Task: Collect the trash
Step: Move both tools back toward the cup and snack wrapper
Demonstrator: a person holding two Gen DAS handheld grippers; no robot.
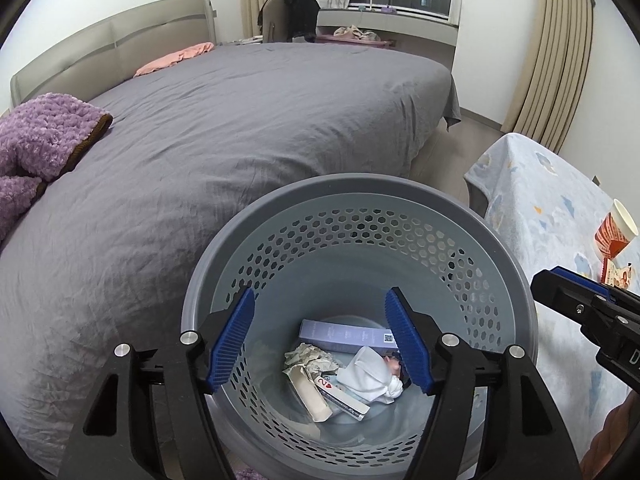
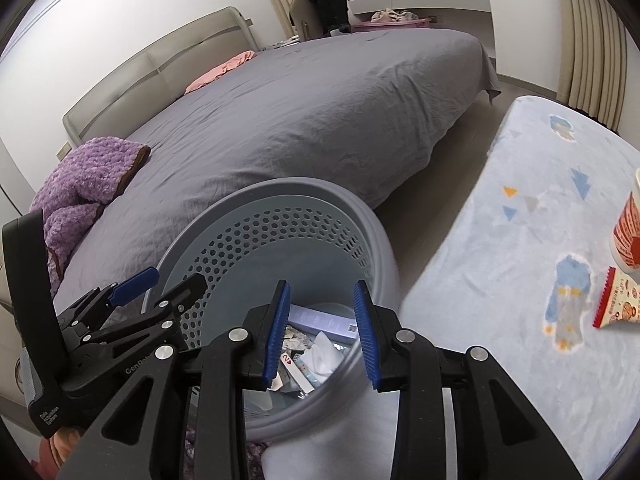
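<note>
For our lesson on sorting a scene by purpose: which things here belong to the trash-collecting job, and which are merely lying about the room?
Part of the job:
- grey perforated bin
- trash already inside: lilac box, crumpled paper, white tissue
- paper cup and snack wrapper on the patterned blanket
- left hand-held gripper, right hand-held gripper, both open

Lying about:
- purple fleece
- pink cloth
- bed

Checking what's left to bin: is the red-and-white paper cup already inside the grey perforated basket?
No, the red-and-white paper cup stands on the pale blue patterned blanket, outside the grey perforated basket.
</note>
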